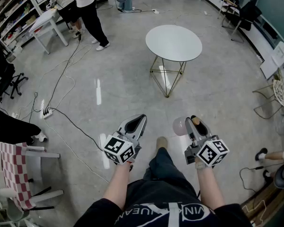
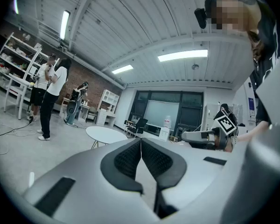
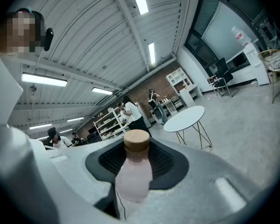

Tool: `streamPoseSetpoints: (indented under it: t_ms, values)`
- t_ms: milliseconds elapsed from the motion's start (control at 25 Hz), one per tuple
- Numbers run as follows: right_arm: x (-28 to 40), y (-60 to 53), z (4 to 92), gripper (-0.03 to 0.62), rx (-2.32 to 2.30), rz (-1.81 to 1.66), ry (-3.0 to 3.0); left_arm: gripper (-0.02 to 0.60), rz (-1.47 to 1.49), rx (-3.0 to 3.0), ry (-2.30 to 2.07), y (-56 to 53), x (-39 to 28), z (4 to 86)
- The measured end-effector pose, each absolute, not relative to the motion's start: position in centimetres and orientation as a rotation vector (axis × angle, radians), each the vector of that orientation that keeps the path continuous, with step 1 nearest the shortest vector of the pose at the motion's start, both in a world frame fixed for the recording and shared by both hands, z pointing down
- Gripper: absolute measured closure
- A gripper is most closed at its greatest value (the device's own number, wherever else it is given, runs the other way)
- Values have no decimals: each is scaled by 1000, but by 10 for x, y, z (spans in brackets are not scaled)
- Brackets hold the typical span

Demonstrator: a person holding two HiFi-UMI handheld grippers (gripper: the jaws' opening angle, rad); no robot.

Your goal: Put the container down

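Container: small bottle (image 3: 132, 174), pale pink, semi-opaque body, rounded shoulder, short neck. Cap (image 3: 136, 142) is tan with a wood-like look and is screwed on.

Position: in the right gripper view the bottle stands upright between the two dark ribbed pads (image 3: 164, 161). Its body fills the gap and its cap rises just above the pads' upper edge. Right gripper (image 1: 197, 128) is clamped on the bottle's body.

Head view: bottle (image 1: 180, 126) is carried in the air over the grey floor (image 1: 109, 86), its pink body sticking out on the left side of the jaws. Round white table (image 1: 173, 42) is well ahead.

Left gripper (image 1: 137, 122): jaws together, pads touching, nothing between them.
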State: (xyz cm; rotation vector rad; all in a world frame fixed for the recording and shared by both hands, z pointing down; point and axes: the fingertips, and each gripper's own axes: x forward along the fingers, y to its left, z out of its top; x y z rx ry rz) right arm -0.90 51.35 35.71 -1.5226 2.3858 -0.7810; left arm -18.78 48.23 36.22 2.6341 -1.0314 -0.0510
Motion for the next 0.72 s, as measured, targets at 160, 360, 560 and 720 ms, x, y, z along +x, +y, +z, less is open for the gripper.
streamPoseSetpoints:
  t_ms: [160,360,560,720]
  values:
    - [-5,487,361,457,-1520,-788,2389,568,-57,2630,-1036,455,-181,363]
    - [7,452,363,457,-1502,-804,2405,568,-60,2618,-1040,419,-166,363]
    - [15,416,369,457,-1504,-819,2397,568,-45,2609,-1027,382,-157,369]
    - [24,382,376,457,-1501,-828,2398,568,-39,2604,-1024,345,-147,375]
